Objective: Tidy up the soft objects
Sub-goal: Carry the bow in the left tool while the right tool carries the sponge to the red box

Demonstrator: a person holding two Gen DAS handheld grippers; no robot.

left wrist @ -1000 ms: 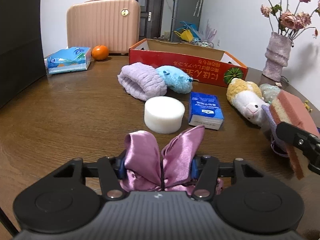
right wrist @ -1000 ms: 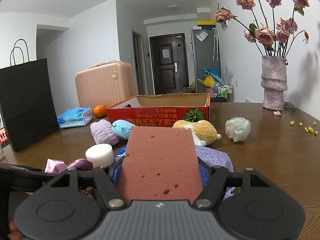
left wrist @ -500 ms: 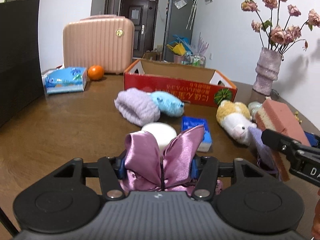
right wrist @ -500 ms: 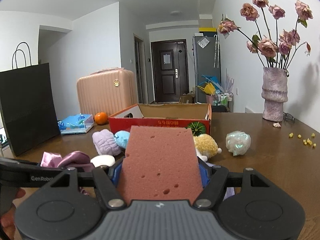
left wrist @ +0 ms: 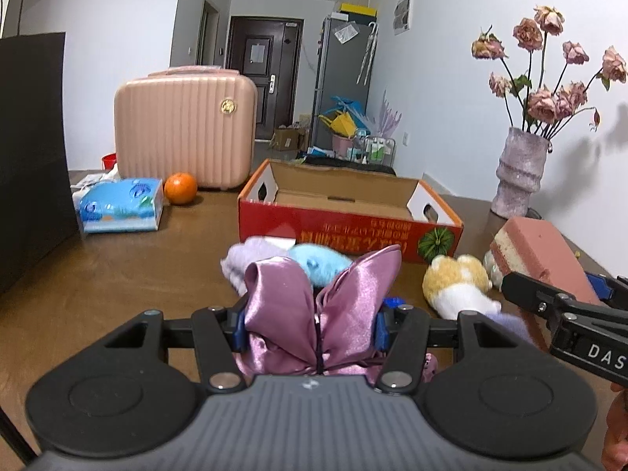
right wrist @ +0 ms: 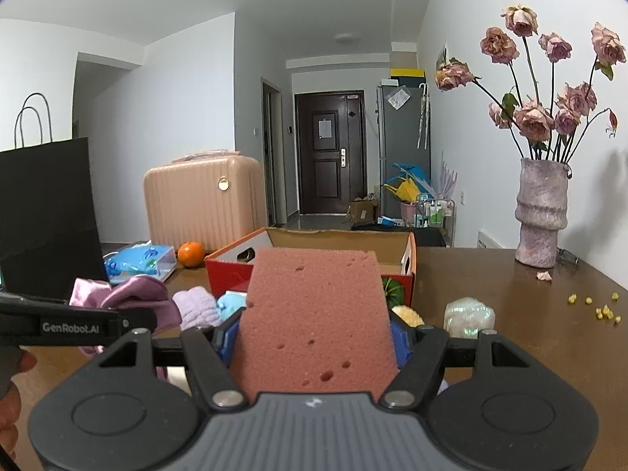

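Nearest in the left wrist view, the left gripper (left wrist: 310,324) is clamped on a pink satin bow (left wrist: 320,306), whose two loops stand up between the blue pads. In the right wrist view, the right gripper (right wrist: 314,337) is clamped on a reddish sponge (right wrist: 316,314), which stands up and blocks much of the view ahead. From the left camera, this sponge shows at the right edge, with a pale layer along one side.

Just beyond the grippers, soft things lie on the brown table (left wrist: 117,274). A lilac fluffy cloth (left wrist: 245,257) sits touching a light blue plush (left wrist: 320,261) on its right. Further right lies a yellow and white plush (left wrist: 457,280), and near it a pearly, shiny lump (right wrist: 467,314). A blue object peeks out just behind the bow, too hidden to identify.

Behind these stands an open red box (left wrist: 349,212) with a cardboard-coloured inside and a pumpkin picture at its right corner; no contents show inside it.

To the far left lie a blue tissue pack (left wrist: 121,206), an orange (left wrist: 180,188) and a pink case (left wrist: 184,131). A black bag (right wrist: 47,216) stands at the left edge. At the far right, a vase (right wrist: 541,212) holds dried roses, with yellow crumbs (right wrist: 596,308) scattered nearby.
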